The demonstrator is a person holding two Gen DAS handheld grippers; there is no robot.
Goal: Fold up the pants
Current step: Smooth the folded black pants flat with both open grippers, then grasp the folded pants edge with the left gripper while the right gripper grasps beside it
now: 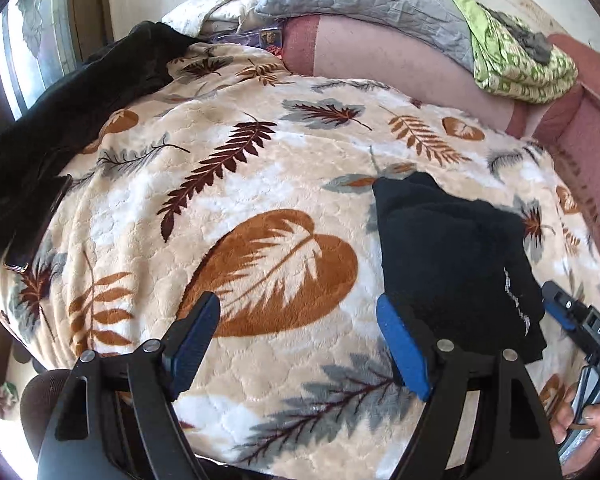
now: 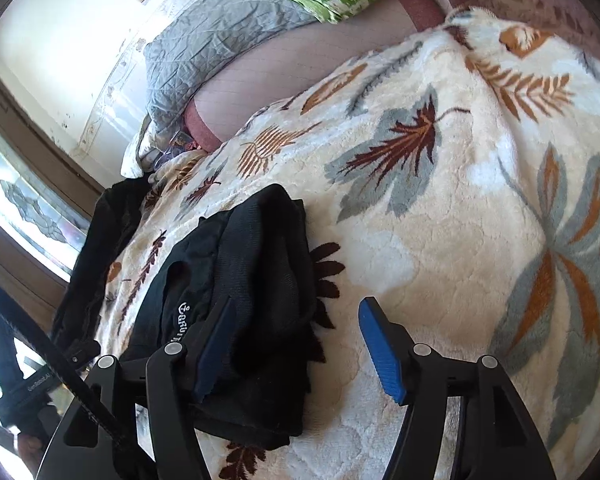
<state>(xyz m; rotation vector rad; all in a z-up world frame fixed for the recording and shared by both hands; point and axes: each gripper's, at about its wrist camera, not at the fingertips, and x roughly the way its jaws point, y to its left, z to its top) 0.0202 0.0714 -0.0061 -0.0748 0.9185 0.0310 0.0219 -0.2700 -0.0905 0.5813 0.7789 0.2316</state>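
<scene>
Item, far left: a dark garment [image 1: 60, 128] is lying heaped along the leaf-print blanket [image 1: 228, 184], apart from the work. Item, near left: the left gripper [image 1: 296, 344] is hovering over bare blanket with its jaws spread, pinching nothing. Item, right of it: the black pants [image 1: 456, 256] are sitting as a compact folded bundle on the blanket, white lettering showing on the near edge. Item, near right: the right gripper [image 2: 296, 344] is standing spread, its left finger over the bundle's near edge but not pressing. Judgement: the fold is looking nearly finished; any tidying is best done by pressing the edges flat and square, both grippers withdrawing upward so no finger drags the layers open.
</scene>
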